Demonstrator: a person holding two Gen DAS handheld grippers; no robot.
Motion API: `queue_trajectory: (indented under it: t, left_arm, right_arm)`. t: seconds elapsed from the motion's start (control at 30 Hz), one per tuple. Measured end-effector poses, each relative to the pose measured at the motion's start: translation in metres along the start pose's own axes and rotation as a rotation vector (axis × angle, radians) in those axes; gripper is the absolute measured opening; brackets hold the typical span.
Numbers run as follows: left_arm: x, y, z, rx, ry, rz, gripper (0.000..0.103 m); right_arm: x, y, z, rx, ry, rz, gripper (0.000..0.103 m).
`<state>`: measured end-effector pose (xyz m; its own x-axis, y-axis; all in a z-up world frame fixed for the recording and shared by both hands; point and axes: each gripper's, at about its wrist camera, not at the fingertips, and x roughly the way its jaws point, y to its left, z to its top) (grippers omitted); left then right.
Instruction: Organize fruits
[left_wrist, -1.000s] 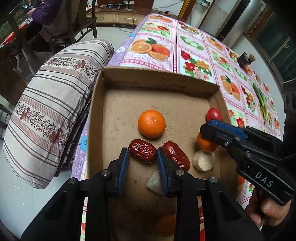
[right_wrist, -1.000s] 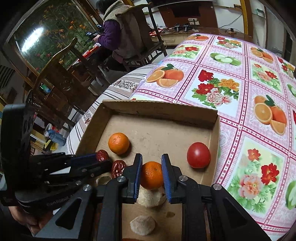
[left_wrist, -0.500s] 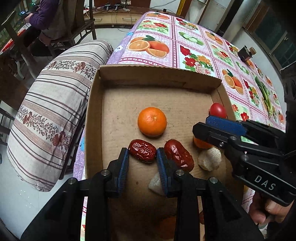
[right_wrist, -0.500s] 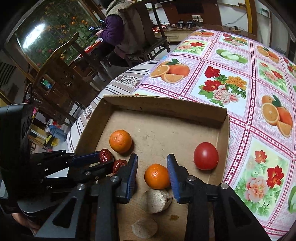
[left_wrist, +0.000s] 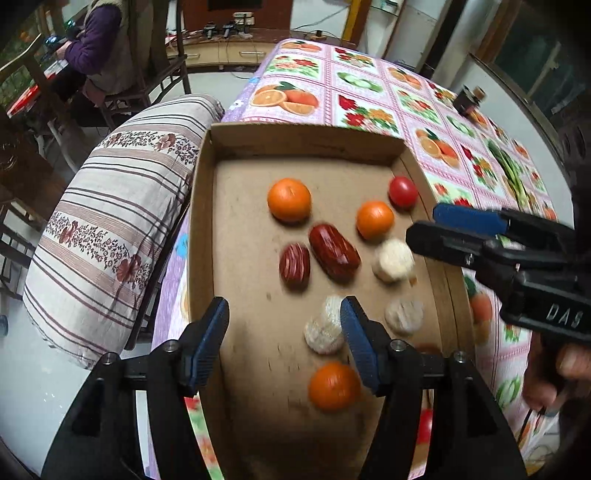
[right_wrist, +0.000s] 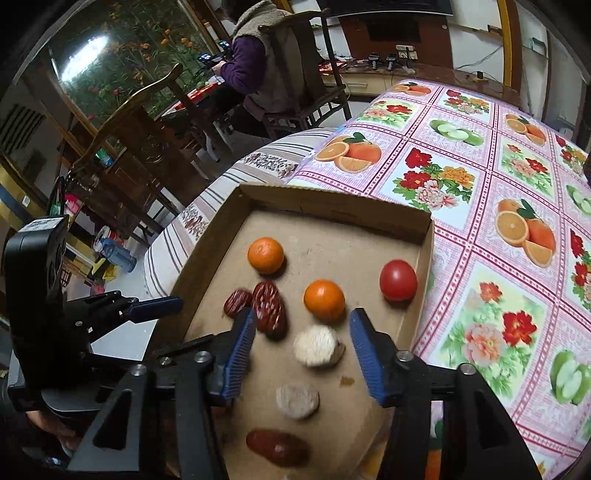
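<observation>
Both the left tongs (left_wrist: 284, 332) and right tongs (right_wrist: 301, 341) are opening, empty, above the cardboard box (left_wrist: 303, 142) on the table, fruit just released inside it; next likely means fetching another piece

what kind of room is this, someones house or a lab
Most likely a lived-in home dining room: a fruit-and-flower print tablecloth on the table, carved wooden chairs, and a striped quilt folded beside the cardboard box.

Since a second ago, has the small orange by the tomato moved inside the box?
Cannot tell. The small orange sits just left of the tomato as before, now freed by the opening right tongs.
</observation>
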<state>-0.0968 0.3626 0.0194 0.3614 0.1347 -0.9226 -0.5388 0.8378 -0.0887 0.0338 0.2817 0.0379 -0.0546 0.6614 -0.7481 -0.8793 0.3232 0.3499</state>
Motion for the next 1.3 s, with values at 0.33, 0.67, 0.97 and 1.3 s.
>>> queue_trajectory:
  t: [0.33,0.67,0.97,1.3]
  left_arm:
    - [-0.028,-0.003,-0.04,0.04,-0.003,0.02,0.062]
    - [-0.054,0.0,-0.071,0.057,-0.027,0.076,0.062]
    - [-0.072,-0.014,-0.094,0.134,-0.077,0.107,0.068]
    - [-0.075,-0.021,-0.105,0.144,-0.065,0.099,0.068]
  right_arm:
    - [-0.033,0.021,-0.037,-0.125,-0.007,-0.048,0.07]
    - [-0.061,0.043,-0.069,-0.194,-0.025,-0.005,0.084]
    - [-0.073,0.071,-0.102,-0.403,0.017,-0.06,0.087]
    - [-0.07,0.095,-0.127,-0.57,0.08,-0.086,0.089]
